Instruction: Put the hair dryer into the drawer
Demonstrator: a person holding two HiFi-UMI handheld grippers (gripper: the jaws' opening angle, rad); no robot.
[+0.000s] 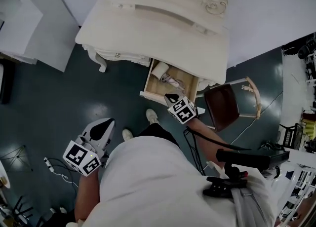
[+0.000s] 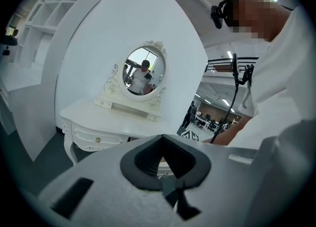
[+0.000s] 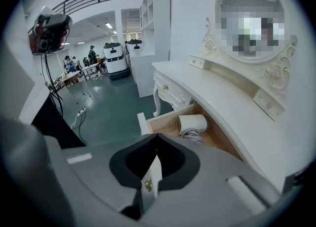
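- Grey left gripper (image 1: 102, 128), lower left of the head view, over open dark floor: jaws closed, empty.
- Grey right gripper (image 3: 157, 136), forearm outstretched: jaws closed above the front edge of the open pale wooden drawer (image 1: 148, 79); contact unclear.
- White hair dryer (image 3: 191, 122) lies inside the drawer, whose rear is hidden under the cream dressing table (image 1: 148, 28).
- Brown chair (image 1: 224, 105) near the drawer's right.

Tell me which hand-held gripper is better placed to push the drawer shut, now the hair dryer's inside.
Right. The right hand-held gripper sits over the front edge of the open drawer, hair dryer inside. The left hand-held gripper hangs by the person's side, away from the dresser.
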